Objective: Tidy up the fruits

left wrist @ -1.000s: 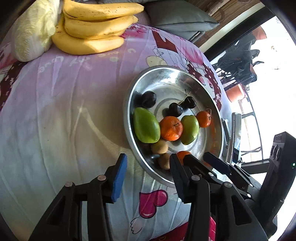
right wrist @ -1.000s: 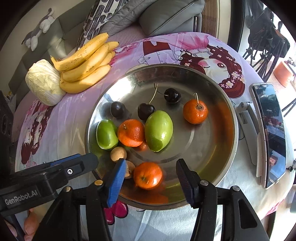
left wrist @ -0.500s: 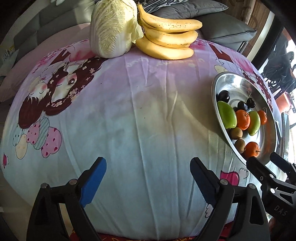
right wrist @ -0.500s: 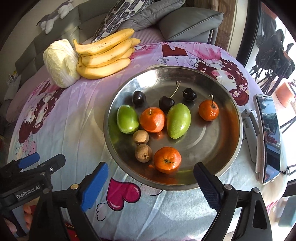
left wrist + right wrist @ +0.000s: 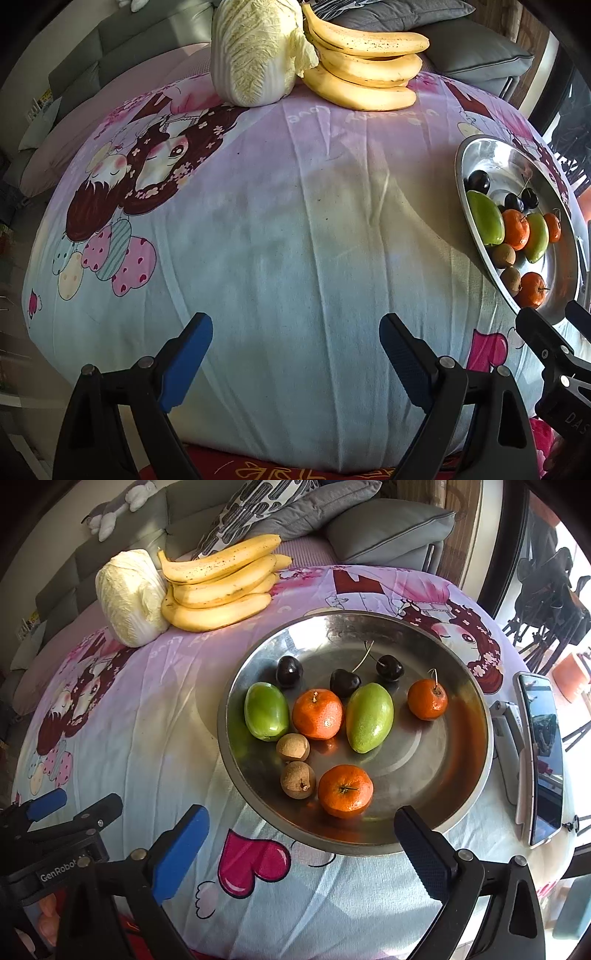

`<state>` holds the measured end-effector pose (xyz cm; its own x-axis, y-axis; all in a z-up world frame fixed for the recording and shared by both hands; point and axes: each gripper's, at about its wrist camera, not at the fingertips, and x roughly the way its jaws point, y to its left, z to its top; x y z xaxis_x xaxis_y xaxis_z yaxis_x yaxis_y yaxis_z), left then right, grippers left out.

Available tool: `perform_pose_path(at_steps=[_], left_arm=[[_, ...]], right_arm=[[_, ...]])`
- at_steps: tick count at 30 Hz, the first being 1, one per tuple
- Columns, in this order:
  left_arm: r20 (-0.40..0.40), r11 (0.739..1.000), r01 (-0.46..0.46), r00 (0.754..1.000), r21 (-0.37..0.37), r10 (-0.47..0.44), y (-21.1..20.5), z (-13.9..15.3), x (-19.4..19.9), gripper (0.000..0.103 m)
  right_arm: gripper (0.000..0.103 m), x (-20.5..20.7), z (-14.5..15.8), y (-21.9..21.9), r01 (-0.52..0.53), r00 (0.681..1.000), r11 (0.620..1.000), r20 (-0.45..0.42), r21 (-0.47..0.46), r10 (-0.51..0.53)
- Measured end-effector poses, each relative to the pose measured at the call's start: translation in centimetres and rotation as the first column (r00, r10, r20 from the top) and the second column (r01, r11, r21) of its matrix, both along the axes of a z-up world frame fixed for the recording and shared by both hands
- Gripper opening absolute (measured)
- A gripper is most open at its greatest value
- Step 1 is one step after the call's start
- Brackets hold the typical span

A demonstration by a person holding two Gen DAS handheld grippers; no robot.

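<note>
The steel bowl [image 5: 476,716] holds 3 tangerines, 2 green mangoes, 3 cherries and 2 longans; the near tangerine [image 5: 345,791] looks soft-skinned, best pinched lightly across its middle. The right gripper [image 5: 301,843], just opened and empty, tilts down before the bowl; the left gripper [image 5: 295,356], fingers likewise spread, faces bare cloth.

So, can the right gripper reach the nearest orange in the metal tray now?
Probably yes. The right gripper is open and empty, the orange lies just past the tray rim, and nothing stands between.
</note>
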<state>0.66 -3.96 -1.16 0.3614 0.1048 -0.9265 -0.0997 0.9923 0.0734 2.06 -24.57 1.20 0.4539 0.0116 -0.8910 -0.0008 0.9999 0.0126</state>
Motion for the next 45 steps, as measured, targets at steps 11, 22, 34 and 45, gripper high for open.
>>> perform_pose_path(at_steps=[11,22,34,45], left_arm=[[-0.023,1.000,0.008,1.000,-0.004,-0.008,-0.07,-0.40,0.06,0.092],[-0.029,1.000,0.008,1.000,0.004,-0.008,-0.22,-0.52,0.05,0.092],[-0.029,1.000,0.003,1.000,0.003,-0.003,-0.08,-0.51,0.00,0.092],[-0.030,1.000,-0.006,1.000,0.003,0.006,0.12,-0.55,-0.03,0.092]], right_arm=[[0.102,0.07,-0.16,0.20,-0.002,1.000,1.000,-0.006,-0.013,0.002],[0.102,0.10,-0.22,0.26,-0.002,1.000,1.000,-0.009,-0.017,0.001],[0.102,0.11,-0.47,0.01,0.002,1.000,1.000,-0.016,-0.018,-0.002],[0.102,0.07,-0.57,0.02,0.004,1.000,1.000,-0.020,-0.021,-0.004]])
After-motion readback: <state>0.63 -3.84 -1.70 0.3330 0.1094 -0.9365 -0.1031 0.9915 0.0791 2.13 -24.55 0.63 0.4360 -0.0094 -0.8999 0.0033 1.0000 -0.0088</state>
